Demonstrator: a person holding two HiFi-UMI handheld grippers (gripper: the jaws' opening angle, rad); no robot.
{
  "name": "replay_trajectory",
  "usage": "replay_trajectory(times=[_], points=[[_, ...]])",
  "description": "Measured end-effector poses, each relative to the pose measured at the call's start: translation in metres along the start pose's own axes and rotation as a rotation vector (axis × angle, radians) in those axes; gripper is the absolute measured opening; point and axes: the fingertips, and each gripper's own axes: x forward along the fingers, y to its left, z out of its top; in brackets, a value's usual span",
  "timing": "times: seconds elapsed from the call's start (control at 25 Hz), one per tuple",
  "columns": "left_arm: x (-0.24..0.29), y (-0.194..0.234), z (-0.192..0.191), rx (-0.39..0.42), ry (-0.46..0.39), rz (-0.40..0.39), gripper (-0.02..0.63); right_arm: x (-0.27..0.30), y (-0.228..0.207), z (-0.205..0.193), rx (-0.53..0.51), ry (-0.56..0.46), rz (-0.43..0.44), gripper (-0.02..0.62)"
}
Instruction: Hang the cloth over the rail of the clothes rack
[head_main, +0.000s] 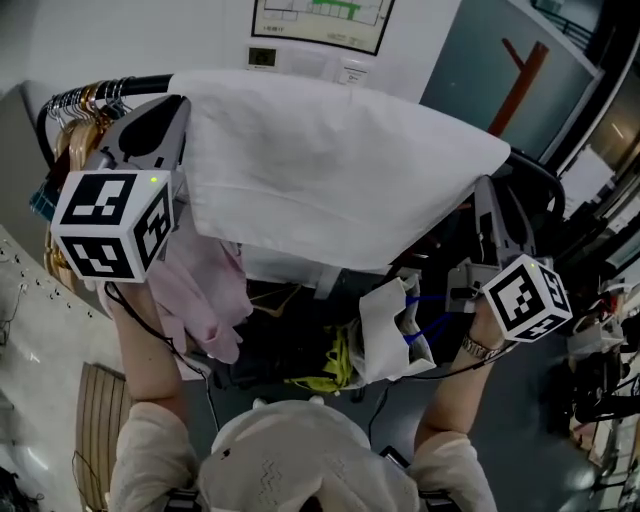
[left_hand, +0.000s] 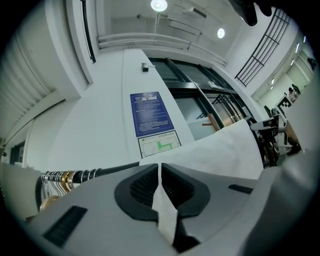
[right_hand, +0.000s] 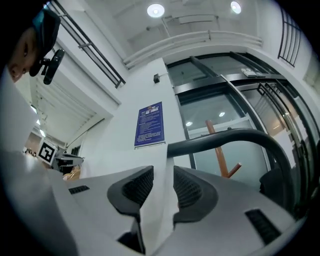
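One white cloth (head_main: 330, 160) is spread wide between two hand-held tools, in front of a clothes rack. Its top left corner is at the left tool (head_main: 178, 110) and its top right corner at the right tool (head_main: 484, 190). The sheet hangs down from that top edge.

In the left gripper view, the left tool (left_hand: 160, 175) has its jaws drawn narrow, pinching a thin fold of the cloth (left_hand: 165, 210) between the dark ribbed pads. In the right gripper view, the right tool (right_hand: 163, 187) has its jaws a little wider, closed on a thicker fold of the cloth (right_hand: 160, 200) that fills the gap between them.

There is one black rail (head_main: 145, 84). It shows at the rack's left end, passes out of sight behind the cloth, and curves out again at the right end. Whether the cloth rests on the rail cannot be told. The rail (right_hand: 240, 137) arcs just beyond the right tool's tips.

A cluster of hangers (head_main: 85, 105), too bunched to count, sits at the rail's left end beside the left tool. One pink garment (head_main: 205, 290) hangs below the cloth's left side.
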Motion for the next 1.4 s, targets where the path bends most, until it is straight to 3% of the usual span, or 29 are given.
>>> replay_trajectory(times=[0.24,0.36,0.56,0.68,0.8,0.88,1.16,1.28,1.32,1.4], points=[[0.003,-0.003,0.000,0.010,0.009,0.025,0.017,0.007,-0.005,0.007,0.008,-0.017,0.058,0.115],[0.002,0.008,-0.007,-0.034,0.016,0.032,0.017,0.007,-0.006,0.005,0.059,-0.027,0.064,0.115],[0.008,0.011,-0.012,-0.049,0.030,0.022,0.018,0.014,-0.001,0.006,0.014,-0.018,0.064,0.115],[0.008,0.004,-0.015,-0.080,0.029,-0.029,0.031,0.013,-0.002,0.002,-0.023,0.007,0.062,0.115],[0.009,0.000,-0.014,-0.117,0.016,-0.081,0.099,0.014,-0.002,0.000,-0.070,0.038,0.070,0.117],[0.014,0.001,-0.014,-0.131,0.010,-0.095,0.109,0.016,-0.003,0.000,-0.068,0.047,0.081,0.117],[0.015,-0.001,-0.015,-0.160,0.001,-0.109,0.101,0.018,0.003,0.005,-0.008,0.029,0.167,0.117],[0.012,-0.003,-0.010,-0.151,-0.003,-0.100,0.050,0.018,0.008,0.005,-0.013,0.030,0.200,0.115],[0.011,-0.004,-0.007,-0.157,-0.007,-0.099,0.032,0.018,0.009,0.006,-0.023,0.032,0.203,0.106],[0.010,-0.002,-0.003,-0.172,-0.016,-0.088,0.021,0.018,0.008,0.009,-0.024,0.030,0.205,0.023]])
